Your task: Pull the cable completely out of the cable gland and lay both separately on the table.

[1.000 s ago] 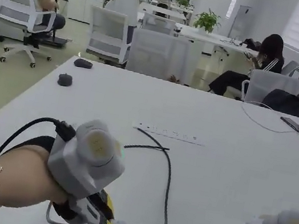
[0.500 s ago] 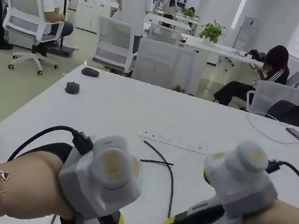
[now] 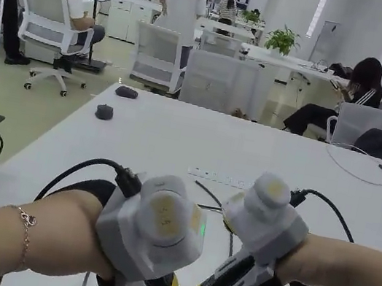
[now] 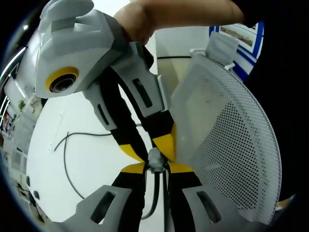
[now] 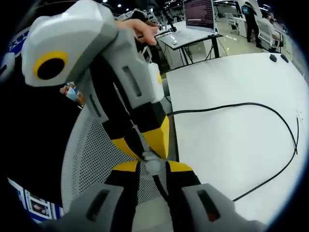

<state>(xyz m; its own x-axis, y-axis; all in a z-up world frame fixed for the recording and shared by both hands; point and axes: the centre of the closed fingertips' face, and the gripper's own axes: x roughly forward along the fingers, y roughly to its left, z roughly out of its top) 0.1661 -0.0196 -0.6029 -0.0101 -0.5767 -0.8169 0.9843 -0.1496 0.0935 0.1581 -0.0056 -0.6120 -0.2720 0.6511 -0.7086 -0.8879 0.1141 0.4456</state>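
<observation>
**Location.** Find the cable gland (image 5: 151, 166) at 6 o'clock in the head view. It is raised off the worktop (image 3: 177, 137) by the near edge, where the two tools meet tip to tip. The left tool (image 4: 158, 169) reaches it from 10 o'clock and the right tool (image 4: 154, 150) from 2 o'clock. Neither hand is nearer, as both are at the part.

**Tool state.** The left tool's jaws are clamped on the cable gland, one yellow tip against each flank. The right tool's jaws stand close on either side of the same small body. You cannot tell whether they bite the gland, bite the cable (image 4: 155, 193), or only bracket it.

**Orientation.** The gland is short and pale, and its long axis cannot be read with certainty. In each gripper view a dark strand of cable leaves it toward 6 o'clock, between that view's own jaws. This suggests the exit end faces downward. The slack cable lies on the worktop toward 12 o'clock in the head view, beyond the tools.

**Coming move (judgement).** The cable is not yet out. Confirm that the right tool holds cable, not gland. Then draw along the cable's own line out of the gland, since a sideways pull is likely to bind.
</observation>
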